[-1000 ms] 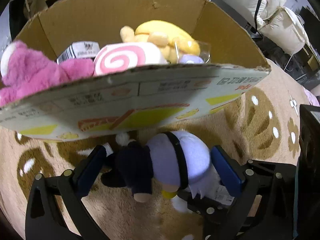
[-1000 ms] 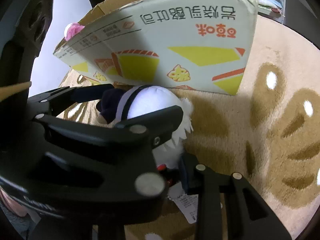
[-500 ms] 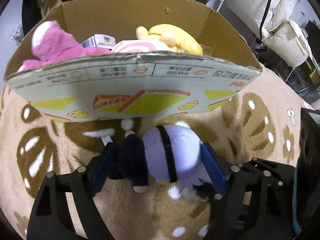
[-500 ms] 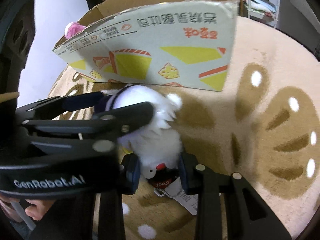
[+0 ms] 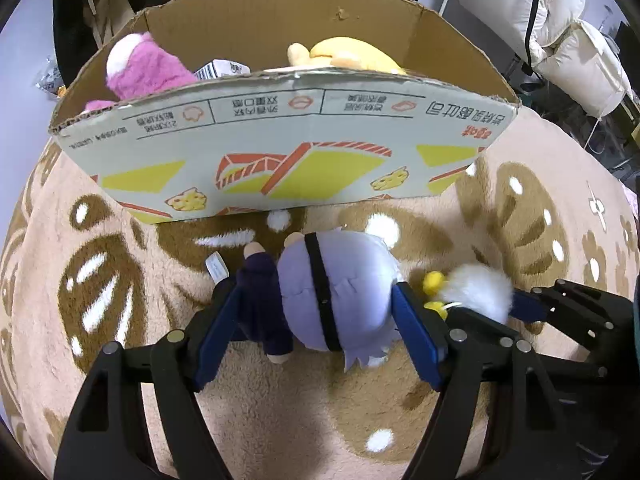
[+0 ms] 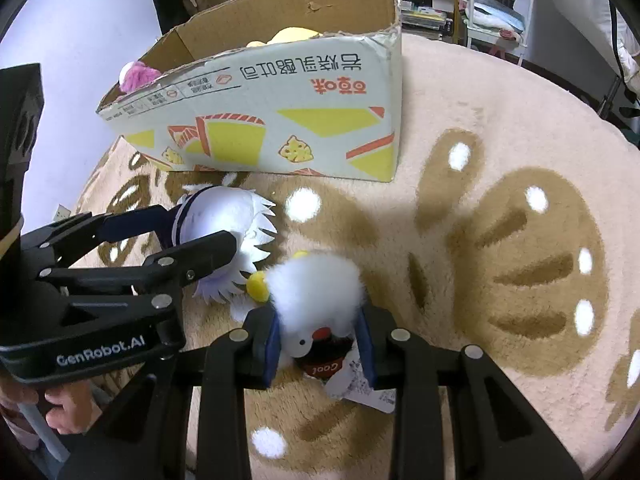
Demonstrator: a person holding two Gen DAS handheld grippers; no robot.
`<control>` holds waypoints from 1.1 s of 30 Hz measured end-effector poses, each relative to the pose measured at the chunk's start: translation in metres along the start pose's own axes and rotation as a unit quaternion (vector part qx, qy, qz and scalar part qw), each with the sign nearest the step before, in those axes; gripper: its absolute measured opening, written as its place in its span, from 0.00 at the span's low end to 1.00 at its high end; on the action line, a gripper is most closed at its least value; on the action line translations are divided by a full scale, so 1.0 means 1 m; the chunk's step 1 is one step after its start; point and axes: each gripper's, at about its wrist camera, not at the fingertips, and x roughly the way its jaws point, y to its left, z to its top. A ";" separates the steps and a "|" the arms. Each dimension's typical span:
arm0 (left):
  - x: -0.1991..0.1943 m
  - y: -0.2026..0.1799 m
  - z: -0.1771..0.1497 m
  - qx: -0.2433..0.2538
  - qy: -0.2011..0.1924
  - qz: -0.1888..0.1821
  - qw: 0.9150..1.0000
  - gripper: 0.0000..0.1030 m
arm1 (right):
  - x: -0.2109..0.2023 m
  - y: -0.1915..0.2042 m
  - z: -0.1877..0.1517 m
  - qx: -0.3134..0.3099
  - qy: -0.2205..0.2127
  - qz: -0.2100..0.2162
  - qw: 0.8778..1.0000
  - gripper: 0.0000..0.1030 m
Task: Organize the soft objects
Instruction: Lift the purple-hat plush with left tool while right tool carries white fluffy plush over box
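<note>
A doll (image 5: 336,292) with a lavender head and a dark navy body lies on its side between the blue pads of my left gripper (image 5: 316,308). The jaws are closing and both pads press on the doll. The right wrist view shows the same gripper (image 6: 200,228) around the doll (image 6: 224,216). My right gripper (image 6: 318,332) is shut on a fluffy white plush (image 6: 316,284) with yellow feet and a dark "Cool" cup. That plush (image 5: 476,288) sits just right of the doll. Ahead stands an open cardboard box (image 5: 280,132) holding a pink plush (image 5: 144,68) and a yellow plush (image 5: 352,56).
Everything rests on a beige rug (image 6: 500,140) with brown leaf shapes and white dots. Shelves and white bags (image 5: 560,32) crowd the room behind the box. A hand (image 6: 64,404) holds the left gripper's grip. A paper tag (image 6: 364,392) hangs from the white plush.
The left jaws have narrowed onto the doll. Both grippers have drawn back and up from the box, which looks farther off. The white plush has come into sight beside the doll.
</note>
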 end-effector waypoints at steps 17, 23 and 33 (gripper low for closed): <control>0.000 -0.045 0.006 0.113 -0.026 0.025 0.993 0.91 | -0.031 -0.043 0.011 0.077 -0.041 0.011 0.996 0.33; 0.020 -0.082 -0.001 0.192 -0.025 0.082 0.978 0.92 | -0.034 -0.049 0.014 0.094 -0.046 0.020 0.994 0.32; 0.027 -0.072 0.003 0.135 -0.035 0.128 0.982 0.60 | -0.045 -0.033 0.020 0.062 -0.091 0.050 0.993 0.32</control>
